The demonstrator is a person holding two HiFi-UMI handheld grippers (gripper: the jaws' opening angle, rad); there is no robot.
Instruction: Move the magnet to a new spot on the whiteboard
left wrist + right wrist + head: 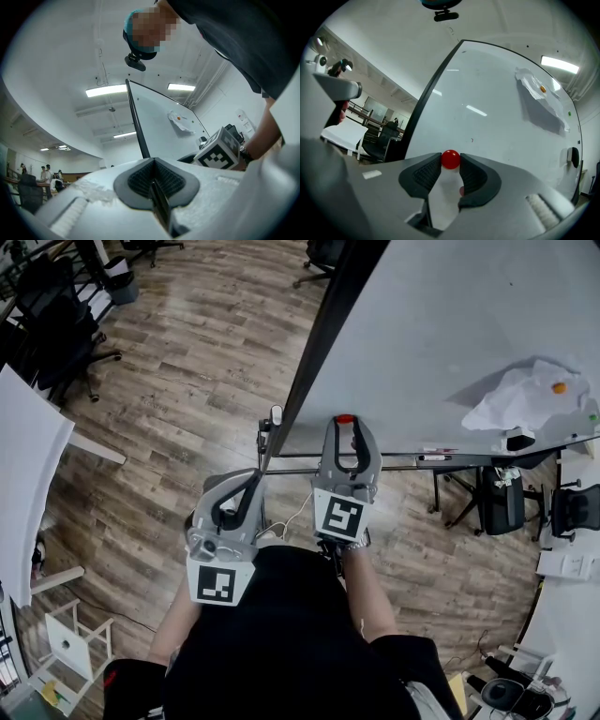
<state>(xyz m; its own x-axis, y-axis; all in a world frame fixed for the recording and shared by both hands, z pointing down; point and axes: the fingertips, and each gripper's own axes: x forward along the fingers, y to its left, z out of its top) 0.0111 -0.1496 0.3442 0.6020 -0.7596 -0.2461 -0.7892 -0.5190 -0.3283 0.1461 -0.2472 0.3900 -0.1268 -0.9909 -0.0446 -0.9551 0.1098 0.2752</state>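
Observation:
A small round red magnet [450, 158] sits on the whiteboard [487, 112] near its lower left edge. My right gripper [450, 161] is shut on it, and both dark pads touch its sides. In the head view the magnet [345, 418] shows at the tips of the right gripper [345, 426], against the whiteboard [441, 324]. My left gripper [246, 480] hangs lower and to the left, away from the board, over the wooden floor. In its own view the left gripper [153, 171] is shut with nothing between the pads.
A crumpled white paper [525, 397] is held on the board's right side by an orange magnet [559, 387]. An eraser [517, 439] and markers [436, 457] lie on the board's tray. Office chairs [56, 324] stand at the far left, another chair [497, 502] under the board.

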